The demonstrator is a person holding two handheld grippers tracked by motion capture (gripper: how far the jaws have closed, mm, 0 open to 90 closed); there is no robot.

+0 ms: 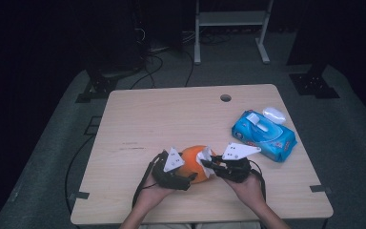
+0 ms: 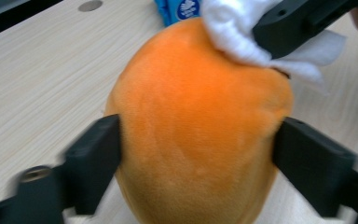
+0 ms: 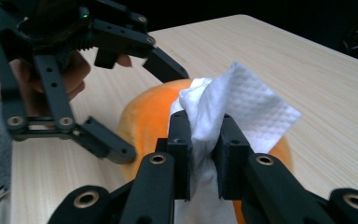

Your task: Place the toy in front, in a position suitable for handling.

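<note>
An orange plush ball [image 1: 194,162] [image 2: 196,140] [image 3: 144,116] rests on the wooden table [image 1: 171,114] near its front edge. My left gripper [image 1: 188,169] [image 2: 198,154] [image 3: 151,114] comes at it from the left. Its jaws stand on either side of the ball, close to its sides and not squeezing it. My right gripper [image 1: 205,163] [image 3: 204,140] reaches in from the right, shut on a crumpled white wipe [image 1: 204,155] [image 2: 242,32] [image 3: 247,107]. The wipe lies against the top right of the ball.
A blue pack of wet wipes [image 1: 264,135] [image 2: 179,9] with its white lid flipped up lies to the right, and a small white object [image 1: 274,114] sits behind it. A round cable hole [image 1: 225,98] is near the table's far edge.
</note>
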